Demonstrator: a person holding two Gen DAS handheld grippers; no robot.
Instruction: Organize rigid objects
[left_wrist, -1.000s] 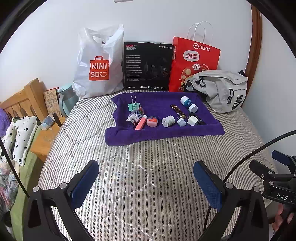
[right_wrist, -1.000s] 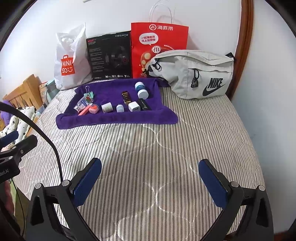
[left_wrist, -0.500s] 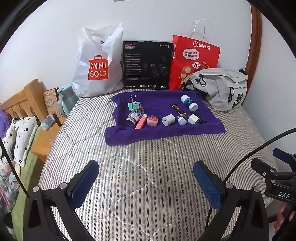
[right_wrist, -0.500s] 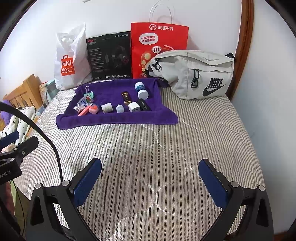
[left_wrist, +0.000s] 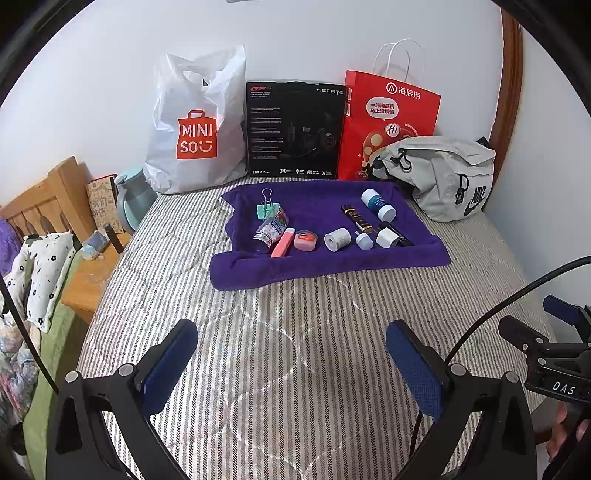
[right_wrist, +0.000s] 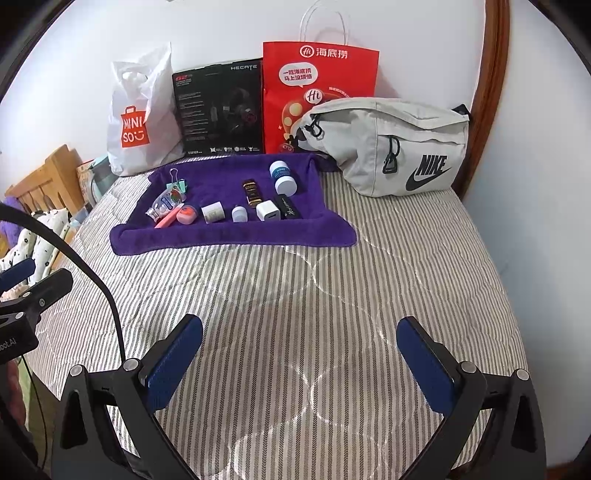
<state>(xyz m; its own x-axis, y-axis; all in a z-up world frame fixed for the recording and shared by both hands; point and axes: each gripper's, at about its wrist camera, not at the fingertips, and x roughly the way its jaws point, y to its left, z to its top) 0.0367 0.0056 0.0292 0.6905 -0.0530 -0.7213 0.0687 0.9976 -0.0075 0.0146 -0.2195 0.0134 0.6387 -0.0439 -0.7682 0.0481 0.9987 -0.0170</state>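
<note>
A purple towel (left_wrist: 310, 206) (right_wrist: 221, 236) lies on the striped bed and carries several small items. Among them are a green binder clip (left_wrist: 265, 209), a clear bottle (left_wrist: 271, 229), a pink tube (left_wrist: 283, 242), a white charger cube (left_wrist: 386, 237) (right_wrist: 268, 211) and a blue-and-white jar (left_wrist: 377, 204) (right_wrist: 282, 176). My left gripper (left_wrist: 291, 343) hovers open over the bed's near part, well short of the towel. My right gripper (right_wrist: 300, 341) is also open with nothing between its fingers, to the right of the left one.
Against the wall stand a white Miniso bag (left_wrist: 195, 125), a black headset box (left_wrist: 293, 129) and a red paper bag (left_wrist: 388, 125). A grey Nike waist bag (right_wrist: 391, 147) lies right of the towel. A wooden headboard and nightstand (left_wrist: 85, 280) sit left.
Both views have shifted only slightly; the towel sits a touch lower in the left wrist view. Nothing on the towel has moved, and both grippers stay open.
</note>
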